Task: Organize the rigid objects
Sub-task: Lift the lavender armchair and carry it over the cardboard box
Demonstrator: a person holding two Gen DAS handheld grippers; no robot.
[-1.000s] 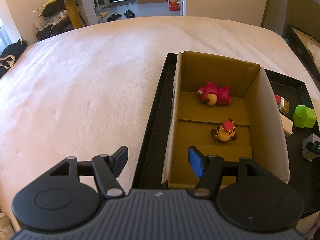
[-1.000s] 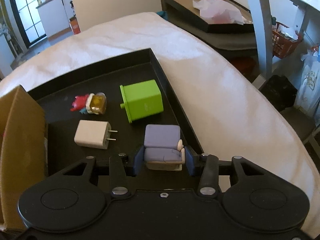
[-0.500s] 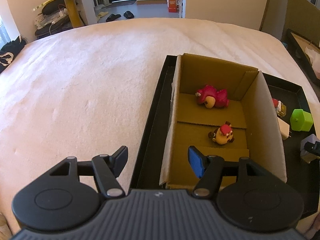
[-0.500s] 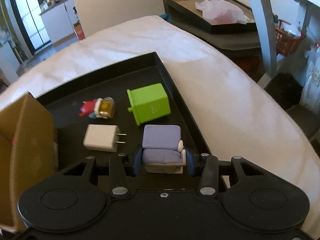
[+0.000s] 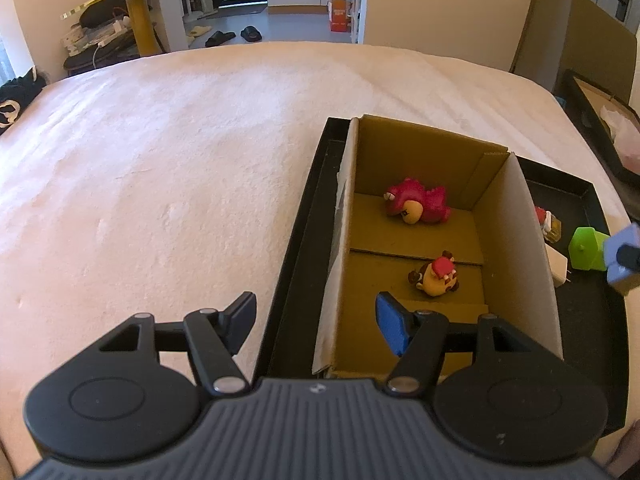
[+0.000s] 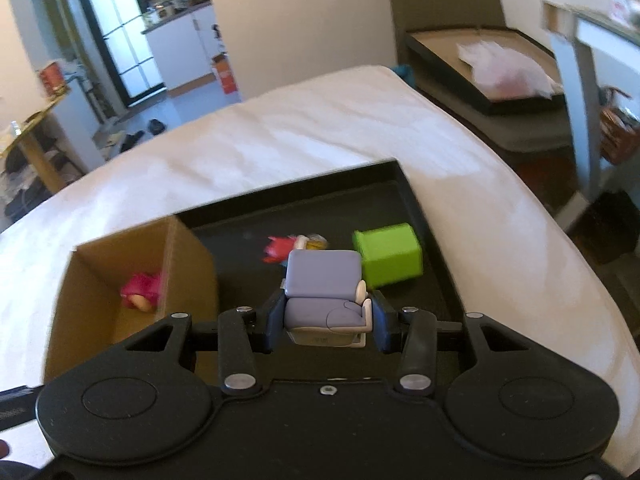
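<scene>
The right tool (image 6: pixel 326 326) pinches a purple toy armchair (image 6: pixel 325 294) by its sides, and the change over the last second is height: the chair sat on the floor of the black tray (image 6: pixel 412 184) then, and now it hangs clear above it, with the tray contents showing behind and below it. So the pick looks done, and the carry has begun. The left tool (image 5: pixel 316 318) has stayed where it was, its fingers spread with nothing between them, astride the left wall of the cardboard box (image 5: pixel 520 248) at its near end.

Inside the box lie a small yellow figure (image 5: pixel 436 278) and, farther in, a pink plush-like toy (image 5: pixel 418 206). On the tray near its right edge, the green cube (image 6: pixel 388 254) and a small red-and-yellow figure (image 6: pixel 294 246) wait, as does a white plug (image 5: pixel 558 262) hard by the box wall. The chair probably goes into the box next.
</scene>
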